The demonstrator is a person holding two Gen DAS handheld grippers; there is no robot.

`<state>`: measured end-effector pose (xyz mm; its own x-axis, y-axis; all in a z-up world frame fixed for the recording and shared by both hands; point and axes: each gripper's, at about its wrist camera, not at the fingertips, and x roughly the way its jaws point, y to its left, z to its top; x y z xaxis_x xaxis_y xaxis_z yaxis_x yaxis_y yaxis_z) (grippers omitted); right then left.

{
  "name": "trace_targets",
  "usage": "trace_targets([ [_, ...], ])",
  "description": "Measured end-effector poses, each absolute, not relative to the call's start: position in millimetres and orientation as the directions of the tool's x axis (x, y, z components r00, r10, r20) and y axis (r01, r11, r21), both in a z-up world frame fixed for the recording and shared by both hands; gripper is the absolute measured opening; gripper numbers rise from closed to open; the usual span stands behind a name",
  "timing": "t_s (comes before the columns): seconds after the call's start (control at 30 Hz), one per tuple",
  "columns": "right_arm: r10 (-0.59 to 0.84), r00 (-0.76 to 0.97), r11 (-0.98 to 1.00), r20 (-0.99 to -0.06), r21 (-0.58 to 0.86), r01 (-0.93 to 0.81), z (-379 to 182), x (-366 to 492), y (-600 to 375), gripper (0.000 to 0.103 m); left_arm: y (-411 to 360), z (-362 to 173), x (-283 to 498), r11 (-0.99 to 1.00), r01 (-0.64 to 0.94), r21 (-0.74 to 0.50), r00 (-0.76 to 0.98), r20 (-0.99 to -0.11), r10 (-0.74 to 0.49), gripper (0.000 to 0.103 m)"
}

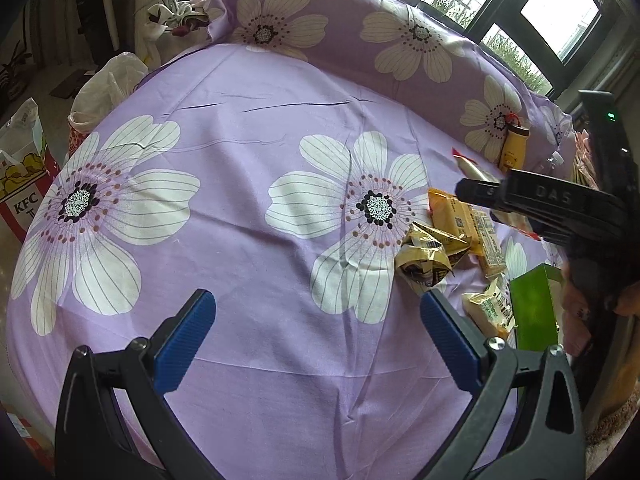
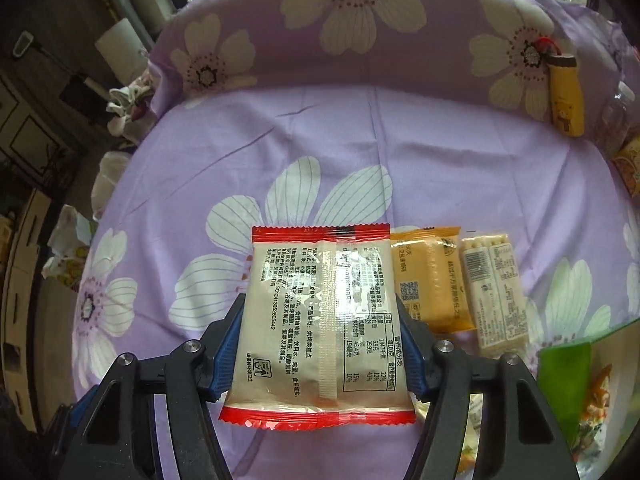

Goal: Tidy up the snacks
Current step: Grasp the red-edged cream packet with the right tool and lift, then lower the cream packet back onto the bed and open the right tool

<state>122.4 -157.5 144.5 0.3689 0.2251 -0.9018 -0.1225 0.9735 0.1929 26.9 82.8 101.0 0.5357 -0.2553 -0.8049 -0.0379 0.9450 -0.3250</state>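
One red-edged snack packet [image 2: 324, 328] is clamped by its sides in the right gripper [image 2: 320, 344], above the lilac floral sheet [image 1: 248, 92]; a pick-up is judged complete, and placement with like snacks, perhaps beside the orange packet [image 2: 432, 280], is called for next. Nothing is held between the wide-spread jaws of the left gripper [image 1: 316, 336]. Windows [image 1: 560, 8] are seen behind the bed.

A bed in a purple flowered sheet [image 1: 248, 128] carries an orange packet [image 2: 434, 280] beside a pale one [image 2: 494, 292].
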Motion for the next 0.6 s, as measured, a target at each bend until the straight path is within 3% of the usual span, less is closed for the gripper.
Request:
trace_targets([
  [0.13,0.256,0.404,0.966,-0.878,0.218,-0.14,162,92,-171,0.067,77,99,25,0.949,-0.031,-0.312,0.529,-0.811,-0.25,0.102],
  [0.6,0.249,0.261,0.969,-0.933,0.238,-0.073,89,23,-172,0.067,47,86,21,0.966,0.019,-0.256,0.487,-0.842,-0.233,0.102],
])
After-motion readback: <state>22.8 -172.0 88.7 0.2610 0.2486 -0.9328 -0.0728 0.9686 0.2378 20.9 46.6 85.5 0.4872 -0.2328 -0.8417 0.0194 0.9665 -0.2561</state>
